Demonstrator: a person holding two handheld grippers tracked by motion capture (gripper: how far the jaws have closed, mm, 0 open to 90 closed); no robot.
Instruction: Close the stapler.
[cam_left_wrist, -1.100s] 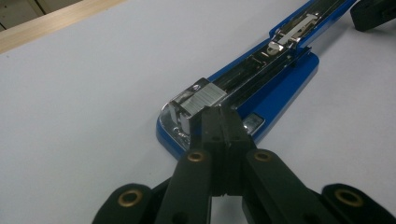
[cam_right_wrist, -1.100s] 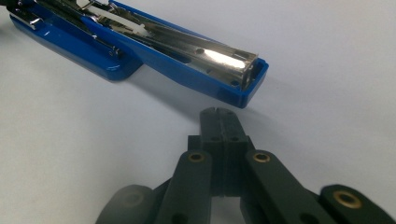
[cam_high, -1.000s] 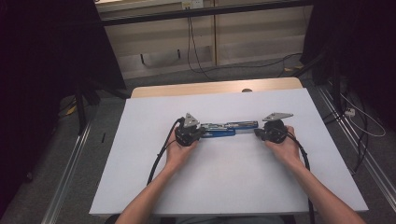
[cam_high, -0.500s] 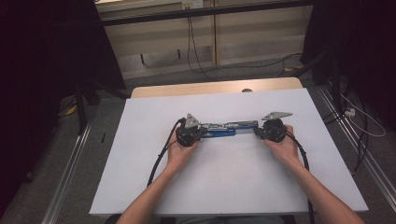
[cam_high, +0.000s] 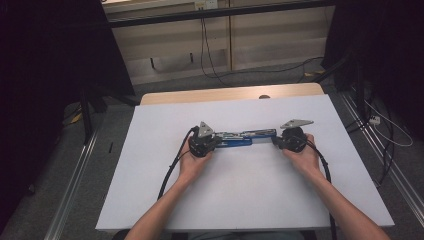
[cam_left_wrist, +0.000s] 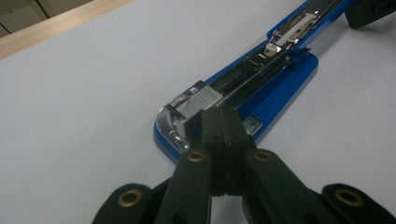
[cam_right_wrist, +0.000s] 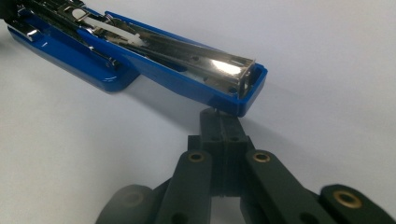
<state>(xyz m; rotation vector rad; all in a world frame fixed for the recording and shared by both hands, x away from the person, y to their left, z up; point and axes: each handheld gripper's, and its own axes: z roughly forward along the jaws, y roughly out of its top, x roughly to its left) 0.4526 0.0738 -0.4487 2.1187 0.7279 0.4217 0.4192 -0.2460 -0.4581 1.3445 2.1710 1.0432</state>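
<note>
A blue stapler (cam_high: 243, 139), swung fully open, is lying mid-surface (cam_high: 150, 165), somewhat nearer the far edge. The left hand-held gripper (cam_left_wrist: 219, 122), jaws pressed together and gripping nothing, is resting its tips on the stapler's metal head. The right hand-held gripper (cam_right_wrist: 220, 122), likewise closed and empty, is touching the blue end. No writing is showing.

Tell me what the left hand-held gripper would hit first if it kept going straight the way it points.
The opened blue stapler. The left hand-held gripper, jaws shut, already sits at the stapler's silver metal end, so it would probably press into that end almost at once; actual contact is unclear.
</note>
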